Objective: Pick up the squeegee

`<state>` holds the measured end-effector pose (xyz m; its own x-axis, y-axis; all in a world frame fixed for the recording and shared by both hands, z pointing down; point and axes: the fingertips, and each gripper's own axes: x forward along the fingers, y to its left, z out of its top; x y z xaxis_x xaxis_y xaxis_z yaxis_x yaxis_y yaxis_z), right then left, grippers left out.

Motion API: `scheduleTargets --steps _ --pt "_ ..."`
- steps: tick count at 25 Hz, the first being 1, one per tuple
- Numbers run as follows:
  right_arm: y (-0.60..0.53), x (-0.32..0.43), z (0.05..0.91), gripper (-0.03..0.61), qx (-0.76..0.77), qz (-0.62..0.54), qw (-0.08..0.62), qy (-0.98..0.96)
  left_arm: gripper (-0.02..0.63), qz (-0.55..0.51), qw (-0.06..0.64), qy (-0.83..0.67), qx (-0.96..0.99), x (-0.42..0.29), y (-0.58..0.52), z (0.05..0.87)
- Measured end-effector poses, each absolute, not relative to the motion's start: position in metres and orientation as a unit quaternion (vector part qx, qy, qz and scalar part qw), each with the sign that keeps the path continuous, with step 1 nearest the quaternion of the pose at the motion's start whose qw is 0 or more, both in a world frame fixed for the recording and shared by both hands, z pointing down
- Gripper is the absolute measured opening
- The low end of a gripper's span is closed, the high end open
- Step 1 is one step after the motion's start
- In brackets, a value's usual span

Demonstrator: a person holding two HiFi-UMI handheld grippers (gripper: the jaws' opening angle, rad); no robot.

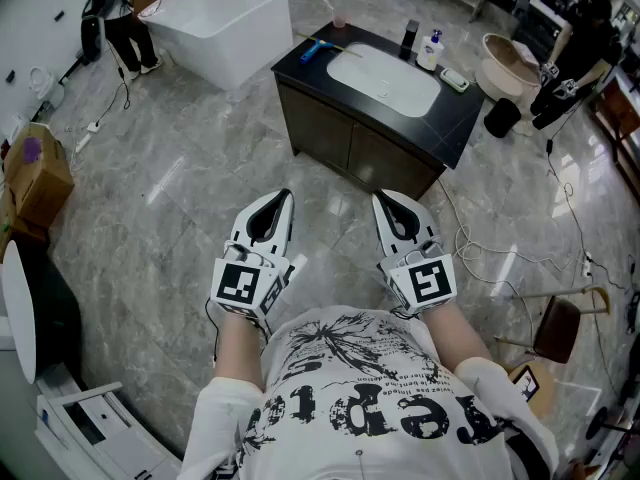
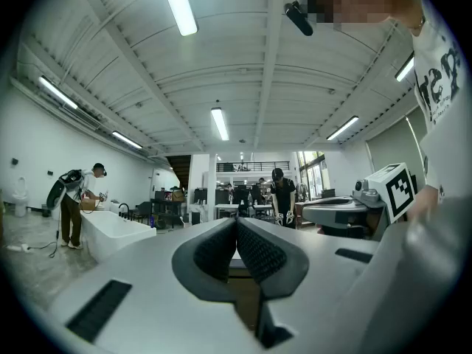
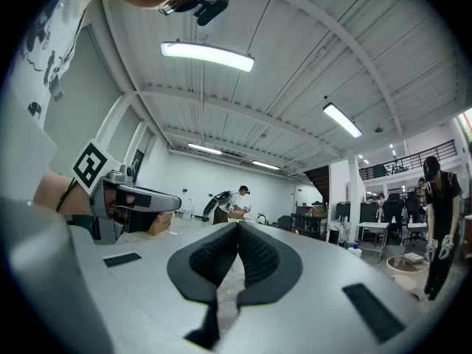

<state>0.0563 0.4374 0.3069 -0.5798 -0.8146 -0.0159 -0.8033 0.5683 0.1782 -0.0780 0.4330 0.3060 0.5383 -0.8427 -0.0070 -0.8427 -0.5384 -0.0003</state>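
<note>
The squeegee, blue with a pale handle, lies on the far left corner of a black vanity top, beside the white sink basin. Both grippers are held level close to the person's body, well short of the vanity and pointing toward it. My left gripper is shut with nothing in it; in the left gripper view its dark pads meet at the tip. My right gripper is shut and empty too, and its ribbed pads touch along their length. Neither gripper view shows the squeegee.
A white bathtub stands left of the vanity, with a person bent over beside it. Bottles sit on the vanity's right side. A beige basin, loose cables and a brown stool are at the right, a cardboard box at the left.
</note>
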Motion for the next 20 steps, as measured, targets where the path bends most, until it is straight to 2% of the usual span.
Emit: scheduleTargets --steps 14,15,17,20 --pt "0.421 0.015 0.311 0.014 0.480 -0.068 0.018 -0.874 0.014 0.011 -0.003 0.468 -0.884 -0.120 0.416 0.313" --pt "0.420 0.008 0.313 0.014 0.482 -0.065 0.015 -0.874 0.037 0.012 -0.003 0.470 -0.883 -0.127 0.415 0.315" --pt "0.416 -0.006 0.317 0.014 0.486 -0.066 0.017 -0.872 0.344 0.006 0.002 0.467 -0.884 -0.140 0.411 0.320" --pt "0.409 -0.027 0.324 0.014 0.488 -0.068 0.023 -0.870 0.345 -0.010 0.008 0.460 -0.888 -0.158 0.407 0.329"
